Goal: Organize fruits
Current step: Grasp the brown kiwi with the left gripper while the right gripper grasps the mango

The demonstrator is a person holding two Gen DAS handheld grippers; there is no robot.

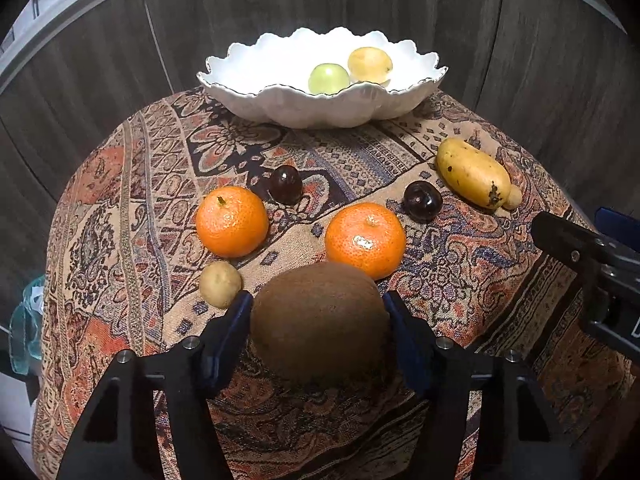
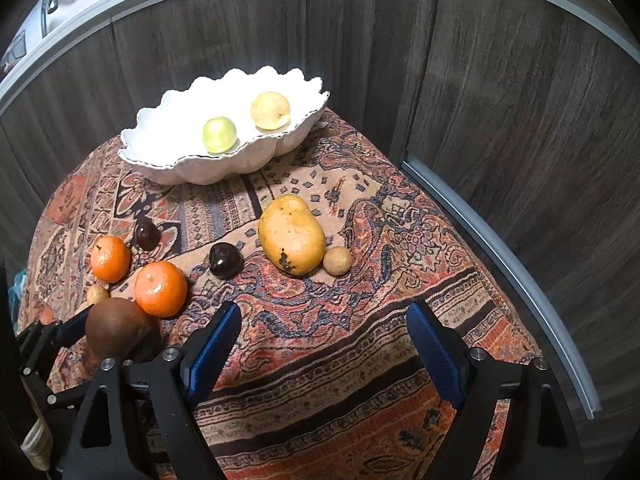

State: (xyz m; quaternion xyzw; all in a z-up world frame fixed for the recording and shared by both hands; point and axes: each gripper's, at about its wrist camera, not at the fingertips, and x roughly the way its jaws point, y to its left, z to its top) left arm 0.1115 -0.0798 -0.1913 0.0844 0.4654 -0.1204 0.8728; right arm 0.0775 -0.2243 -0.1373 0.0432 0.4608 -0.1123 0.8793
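Left claw [image 1: 320, 308] clamped on brown kiwi [image 1: 320, 320], blue pads touching both sides, low over near edge of surface [image 1: 460, 280]. Right claw [image 2: 324, 340] wide apart, holding nothing, over front right part of cloth. Surface draped in paisley cloth, orange, blue and beige. On it: two mandarins [image 1: 232, 222] [image 1: 365, 240], two dark plums [image 1: 285, 184] [image 1: 422, 201], yellow mango [image 1: 472, 172]. White scalloped bowl [image 1: 280, 106] at far edge with green fruit [image 1: 329, 79], yellow fruit [image 1: 369, 65]. Dark wood-grain panels [image 2: 500, 120] behind.
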